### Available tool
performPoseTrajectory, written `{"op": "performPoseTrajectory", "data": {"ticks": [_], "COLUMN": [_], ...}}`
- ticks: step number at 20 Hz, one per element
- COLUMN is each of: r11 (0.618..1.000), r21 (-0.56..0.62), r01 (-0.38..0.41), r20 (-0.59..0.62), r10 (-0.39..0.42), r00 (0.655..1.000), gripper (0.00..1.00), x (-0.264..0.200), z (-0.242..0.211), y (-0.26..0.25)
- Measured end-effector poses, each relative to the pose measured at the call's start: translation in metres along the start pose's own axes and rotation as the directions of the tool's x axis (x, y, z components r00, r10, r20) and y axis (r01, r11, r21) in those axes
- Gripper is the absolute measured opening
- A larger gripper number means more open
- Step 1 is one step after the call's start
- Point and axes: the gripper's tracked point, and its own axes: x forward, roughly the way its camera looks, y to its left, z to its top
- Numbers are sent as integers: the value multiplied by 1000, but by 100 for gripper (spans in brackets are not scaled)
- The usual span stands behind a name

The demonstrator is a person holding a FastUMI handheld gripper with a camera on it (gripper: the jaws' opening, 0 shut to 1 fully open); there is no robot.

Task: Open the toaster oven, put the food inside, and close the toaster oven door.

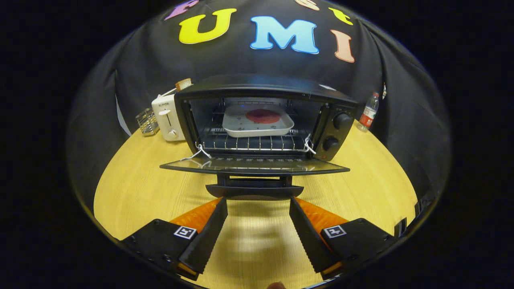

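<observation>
Two fingers of the claw (258, 204) stand spread wide with nothing between them, their tips just short of the handle (254, 191) of the toaster oven door (254, 165). That door hangs fully open, lying flat and level above the wooden tabletop (152, 188). Inside the toaster oven (265, 116), a white tray (257, 125) sits on the wire rack (251, 142), carrying a round reddish piece of food (263, 116). Two dark knobs (341, 121) line the oven's right-hand panel. A white toaster (168, 118) stands just beside the oven on its left, with a small clear holder (147, 122) further left. A plastic bottle (368, 112) with a red label stands on the oven's right, near the tabletop's far edge.
</observation>
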Motion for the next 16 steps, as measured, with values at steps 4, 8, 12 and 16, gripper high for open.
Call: {"op": "performPoseTrajectory", "data": {"ticks": [4, 8, 12, 16], "r11": [1000, 999, 999, 997], "r21": [-3, -46, -41, -65], "r01": [-8, -14, -36, -43], "r20": [71, 135, 215, 313], "r10": [8, 20, 44, 61], "r00": [997, 991, 976, 948], "gripper": [99, 99, 99, 98], "x": [-5, -6, -17, -45], "z": [24, 45, 74, 95], "y": [1, 4, 8, 3]}}
